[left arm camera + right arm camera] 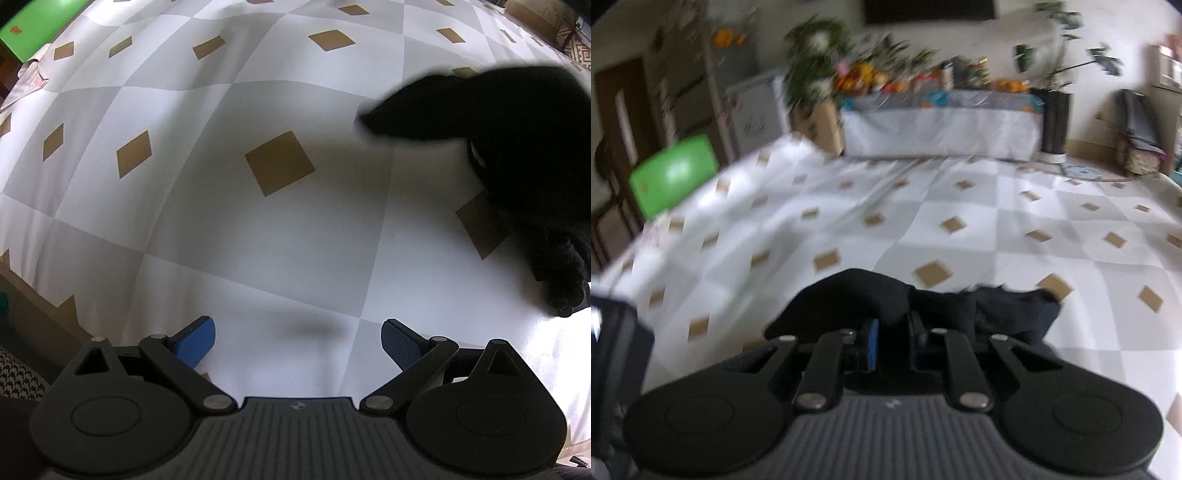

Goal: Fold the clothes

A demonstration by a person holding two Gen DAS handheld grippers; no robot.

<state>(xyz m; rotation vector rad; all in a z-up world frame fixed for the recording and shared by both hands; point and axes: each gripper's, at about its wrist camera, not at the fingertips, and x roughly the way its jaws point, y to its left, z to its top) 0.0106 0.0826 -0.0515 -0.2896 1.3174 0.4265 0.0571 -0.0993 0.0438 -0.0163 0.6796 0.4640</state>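
Over the checked sheet (960, 229), right gripper (892, 341) pinches black garment (871, 295); left gripper (297, 341) spread wide, empty.

Soft daylight floods the checkered sheet (229, 229); faint shadows pool underneath. The right view smears with motion blur (edges bowed by the fisheye).

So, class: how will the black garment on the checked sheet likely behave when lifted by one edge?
The black garment looks floppy: it bunches around the right gripper. It probably drapes and trails, since the rest lies slumped on the checked sheet. It seems light, though that is uncertain.
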